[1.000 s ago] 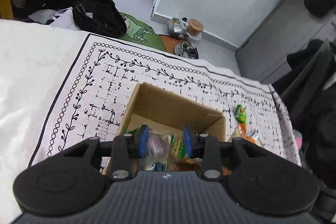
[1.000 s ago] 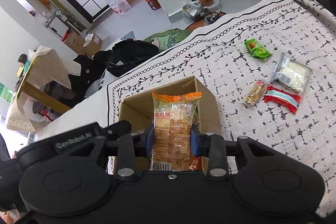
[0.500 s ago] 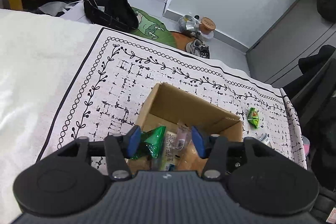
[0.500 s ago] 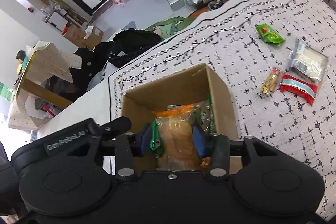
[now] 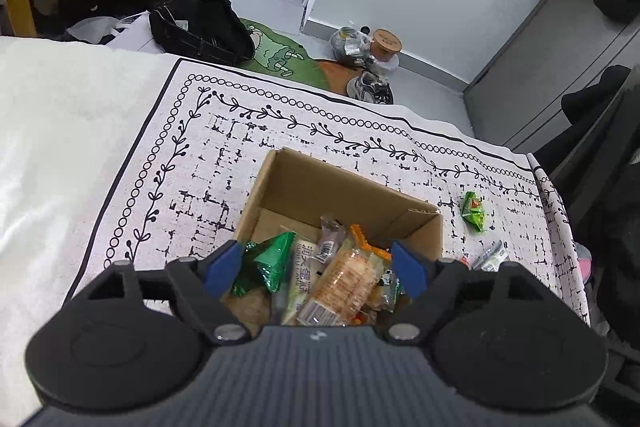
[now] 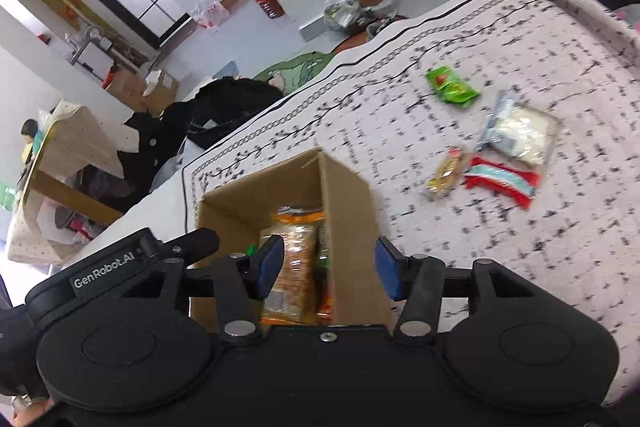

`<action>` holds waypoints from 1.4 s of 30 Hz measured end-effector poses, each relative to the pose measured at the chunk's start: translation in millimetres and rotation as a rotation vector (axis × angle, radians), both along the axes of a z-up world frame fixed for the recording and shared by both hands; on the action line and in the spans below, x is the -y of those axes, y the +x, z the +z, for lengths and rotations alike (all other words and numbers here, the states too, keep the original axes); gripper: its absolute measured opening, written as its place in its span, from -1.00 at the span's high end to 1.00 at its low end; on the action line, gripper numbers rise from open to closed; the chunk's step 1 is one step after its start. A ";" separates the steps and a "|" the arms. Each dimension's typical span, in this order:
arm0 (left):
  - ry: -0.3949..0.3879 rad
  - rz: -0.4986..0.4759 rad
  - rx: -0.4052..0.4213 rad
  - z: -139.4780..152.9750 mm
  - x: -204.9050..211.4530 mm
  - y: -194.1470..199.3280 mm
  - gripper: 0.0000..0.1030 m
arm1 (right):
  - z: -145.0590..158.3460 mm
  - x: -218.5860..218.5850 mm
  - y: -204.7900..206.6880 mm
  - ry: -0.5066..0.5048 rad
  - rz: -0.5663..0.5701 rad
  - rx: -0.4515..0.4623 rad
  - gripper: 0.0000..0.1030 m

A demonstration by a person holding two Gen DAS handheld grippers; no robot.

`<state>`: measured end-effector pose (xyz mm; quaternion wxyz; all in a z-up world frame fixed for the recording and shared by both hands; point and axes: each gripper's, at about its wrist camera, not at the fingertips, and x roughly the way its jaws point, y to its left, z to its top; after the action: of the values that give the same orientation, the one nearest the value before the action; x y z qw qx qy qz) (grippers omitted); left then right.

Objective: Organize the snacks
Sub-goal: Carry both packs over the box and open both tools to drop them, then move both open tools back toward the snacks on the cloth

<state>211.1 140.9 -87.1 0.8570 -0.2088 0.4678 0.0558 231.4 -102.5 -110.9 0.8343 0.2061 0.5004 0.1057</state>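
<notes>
Left gripper (image 5: 320,269) hanging open over cardboard box (image 5: 352,187), snacks piling below its fingers. Right gripper (image 6: 329,273) gaping empty above orange packet (image 6: 294,267) lying in box. Farther right, green sachet (image 6: 452,85) sitting loose on patterned cloth (image 6: 400,115).
</notes>
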 end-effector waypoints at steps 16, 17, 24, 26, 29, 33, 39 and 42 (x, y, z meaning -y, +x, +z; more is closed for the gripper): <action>0.048 -0.070 -0.011 11.2 54.1 -4.0 -0.72 | 8.8 82.5 -15.6 -0.003 -0.103 0.026 -0.47; 0.053 -0.077 -0.005 13.0 58.4 -4.7 -0.73 | 9.5 87.7 -16.9 -0.003 -0.111 0.032 -0.56; 0.056 -0.117 0.033 20.5 83.2 -7.5 -0.88 | 10.1 119.6 -19.2 -0.007 -0.139 0.055 -0.87; 0.060 -0.129 0.050 22.5 89.3 -7.5 -0.98 | 8.2 129.1 -19.1 0.002 -0.150 0.051 -0.89; 0.074 -0.148 0.072 25.2 100.1 -6.7 -1.00 | 5.3 140.7 -18.7 0.016 -0.155 0.048 -0.91; 0.065 -0.185 0.086 25.6 114.5 -2.2 -1.00 | 1.6 152.8 -15.7 0.002 -0.157 0.053 -0.92; 0.065 -0.237 0.080 18.2 133.3 6.4 -1.00 | -7.1 168.2 -4.9 -0.003 -0.140 0.062 -0.93; 0.076 -0.268 0.070 15.0 144.5 11.0 -1.00 | -12.2 174.3 2.3 -0.005 -0.120 0.067 -0.93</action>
<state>222.1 -3.5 -72.1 0.8799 -0.1138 0.4588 -0.0487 233.7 -276.8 -123.1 0.8560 0.2299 0.4590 0.0610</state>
